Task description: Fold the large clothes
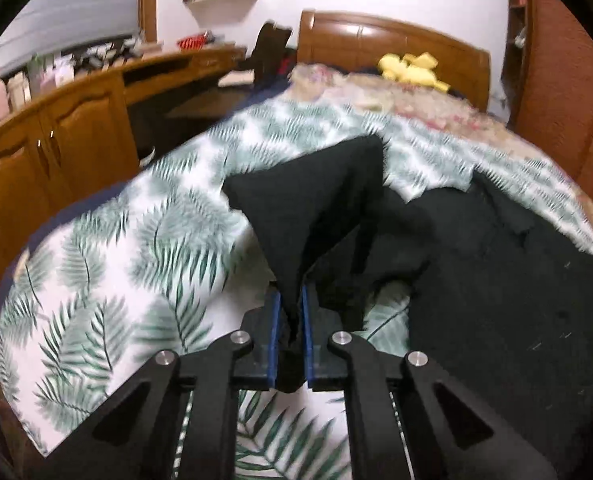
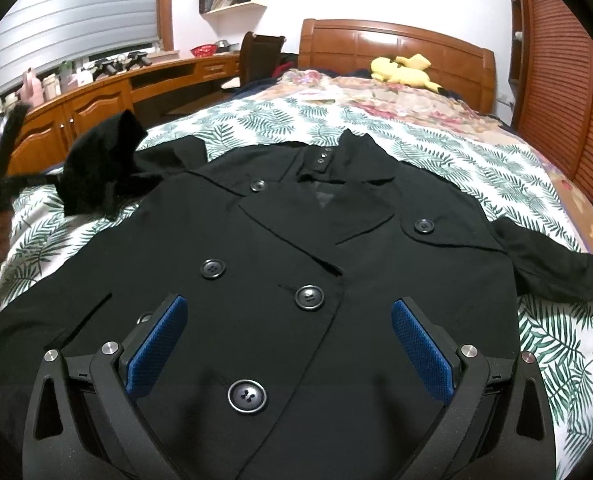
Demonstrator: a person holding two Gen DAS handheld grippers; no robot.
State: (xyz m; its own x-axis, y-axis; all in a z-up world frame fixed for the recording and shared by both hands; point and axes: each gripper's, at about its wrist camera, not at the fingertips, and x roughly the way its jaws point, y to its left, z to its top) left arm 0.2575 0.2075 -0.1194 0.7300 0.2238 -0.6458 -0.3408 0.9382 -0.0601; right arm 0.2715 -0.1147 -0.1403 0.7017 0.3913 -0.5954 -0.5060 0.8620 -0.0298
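We see the left gripper [image 1: 291,312] with jaws clamped on the sleeve [image 1: 316,208] of the black coat [image 2: 296,248]; the right gripper [image 2: 288,344] hovers above the coat, jaws wide apart.

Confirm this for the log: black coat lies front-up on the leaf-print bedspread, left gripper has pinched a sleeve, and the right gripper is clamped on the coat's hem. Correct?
Not quite. The right gripper is open above the coat, gripping nothing, as the right wrist view shows. The left gripper does pinch the sleeve over the bedspread.
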